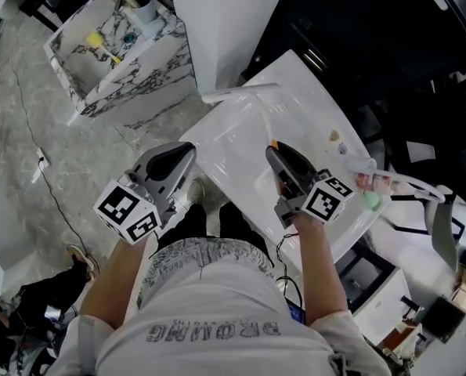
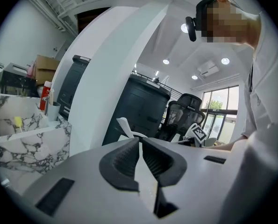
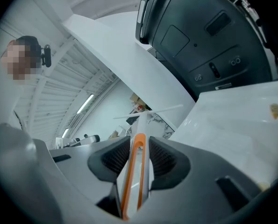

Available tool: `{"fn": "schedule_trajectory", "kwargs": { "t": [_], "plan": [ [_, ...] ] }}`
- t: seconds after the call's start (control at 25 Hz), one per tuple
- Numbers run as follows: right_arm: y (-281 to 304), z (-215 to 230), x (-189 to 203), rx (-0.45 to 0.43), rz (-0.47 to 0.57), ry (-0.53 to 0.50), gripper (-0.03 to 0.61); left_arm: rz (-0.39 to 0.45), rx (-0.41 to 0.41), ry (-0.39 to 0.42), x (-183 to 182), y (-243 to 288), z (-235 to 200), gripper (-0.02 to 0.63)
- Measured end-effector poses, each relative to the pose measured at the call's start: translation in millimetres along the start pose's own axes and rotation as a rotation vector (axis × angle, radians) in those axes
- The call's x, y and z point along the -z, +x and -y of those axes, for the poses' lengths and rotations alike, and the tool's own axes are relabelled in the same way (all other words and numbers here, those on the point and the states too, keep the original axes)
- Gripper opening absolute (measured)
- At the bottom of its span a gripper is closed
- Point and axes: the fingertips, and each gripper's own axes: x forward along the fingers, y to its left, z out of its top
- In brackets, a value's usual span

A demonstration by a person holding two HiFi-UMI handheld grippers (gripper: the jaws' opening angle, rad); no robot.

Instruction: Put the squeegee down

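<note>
R gripper (image 3: 139, 140) tight on squeegee (image 3: 135, 174) handle over white table (image 1: 315, 104); L gripper (image 2: 140, 139) jaws together, nothing between.

A white table (image 1: 233, 151) bears small bits (image 1: 335, 137) near its right edge.

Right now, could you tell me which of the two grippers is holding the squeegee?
The right gripper: its jaws are clamped on the orange-edged handle of the white squeegee. The left gripper has its jaws together with nothing between them.
</note>
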Motion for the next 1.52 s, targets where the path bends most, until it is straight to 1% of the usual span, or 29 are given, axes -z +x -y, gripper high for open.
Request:
{"fn": "schedule_trajectory", "kwargs": {
  "t": [0.36,0.84,1.2,1.52],
  "plan": [
    [10.9,27.1,15.7,0.001,-0.083,-0.028,0.137,-0.014,-0.051,-0.012,10.2,3.0,-3.8,0.037],
    [28.4,50.0,43.9,0.013,-0.193,-0.049,0.138,-0.042,-0.105,-0.036,25.6,-0.8,-6.0,0.037],
    [35.0,57.4,60.0,0.009,-0.227,-0.055,0.138,-0.057,-0.133,-0.049,35.8,-6.1,-9.3,0.037],
    [36.6,62.7,67.7,0.004,-0.232,-0.05,0.137,-0.067,-0.142,-0.052,42.9,-6.8,-9.0,0.037]
  ]
}}
